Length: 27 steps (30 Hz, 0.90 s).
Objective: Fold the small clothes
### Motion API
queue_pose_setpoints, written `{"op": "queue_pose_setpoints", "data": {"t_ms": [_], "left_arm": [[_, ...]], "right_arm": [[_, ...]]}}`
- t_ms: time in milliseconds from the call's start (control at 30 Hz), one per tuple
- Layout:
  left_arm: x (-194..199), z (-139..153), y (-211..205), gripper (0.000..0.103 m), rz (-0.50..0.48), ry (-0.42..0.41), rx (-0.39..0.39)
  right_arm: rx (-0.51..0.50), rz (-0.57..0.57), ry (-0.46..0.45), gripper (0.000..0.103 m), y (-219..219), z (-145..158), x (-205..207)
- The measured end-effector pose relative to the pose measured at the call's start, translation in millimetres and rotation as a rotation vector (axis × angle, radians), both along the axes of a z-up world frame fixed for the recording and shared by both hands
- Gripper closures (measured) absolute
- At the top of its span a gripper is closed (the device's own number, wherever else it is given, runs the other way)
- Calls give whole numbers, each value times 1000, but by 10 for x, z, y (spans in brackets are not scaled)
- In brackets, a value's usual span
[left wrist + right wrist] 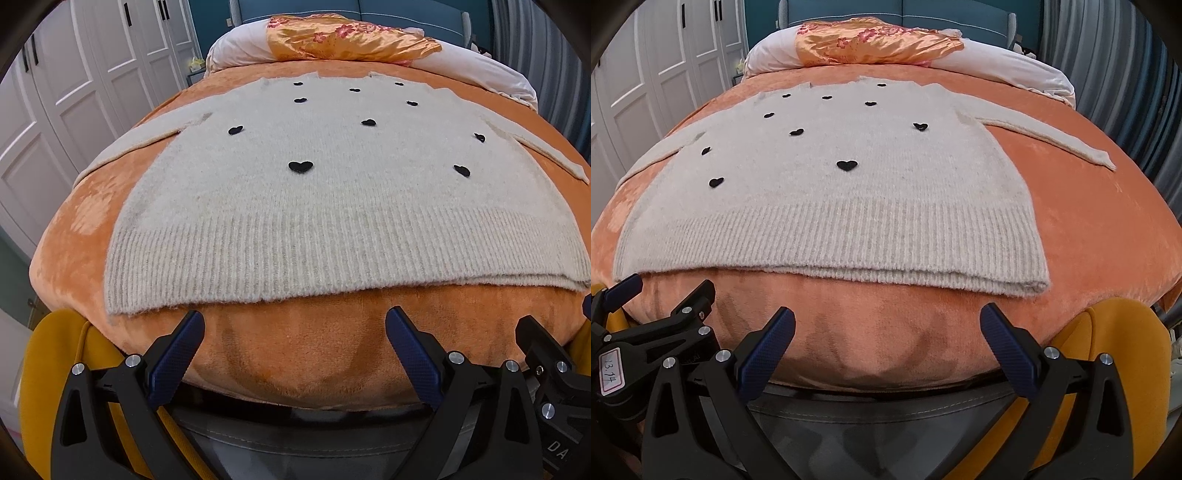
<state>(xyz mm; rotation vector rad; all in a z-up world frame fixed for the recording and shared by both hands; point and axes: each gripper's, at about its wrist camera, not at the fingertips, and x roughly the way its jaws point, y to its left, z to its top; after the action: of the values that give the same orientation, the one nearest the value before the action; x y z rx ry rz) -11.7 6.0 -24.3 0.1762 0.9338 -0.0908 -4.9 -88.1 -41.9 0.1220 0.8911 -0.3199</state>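
Observation:
A cream knit sweater (332,206) with small black hearts lies flat on the orange bed cover (295,343), ribbed hem toward me, sleeves spread to both sides. It also shows in the right wrist view (831,206). My left gripper (294,321) is open and empty, just short of the hem at the bed's near edge. My right gripper (887,319) is open and empty, also just before the hem. The left gripper (661,291) shows at the left of the right wrist view; part of the right gripper (546,350) shows at the right of the left wrist view.
White pillows (236,51) with an orange floral satin cloth (351,40) lie at the bed's head before a blue headboard (406,11). White wardrobe doors (74,92) stand left. A yellow chair (1115,339) sits at the foot of the bed.

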Motion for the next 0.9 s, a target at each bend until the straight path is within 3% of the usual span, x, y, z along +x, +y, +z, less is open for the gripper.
{"op": "queue_pose_setpoints", "data": {"t_ms": [900], "left_arm": [[-11, -18, 10, 7, 0, 3, -9]], "right_arm": [[11, 0, 4, 5, 0, -23, 6]]}}
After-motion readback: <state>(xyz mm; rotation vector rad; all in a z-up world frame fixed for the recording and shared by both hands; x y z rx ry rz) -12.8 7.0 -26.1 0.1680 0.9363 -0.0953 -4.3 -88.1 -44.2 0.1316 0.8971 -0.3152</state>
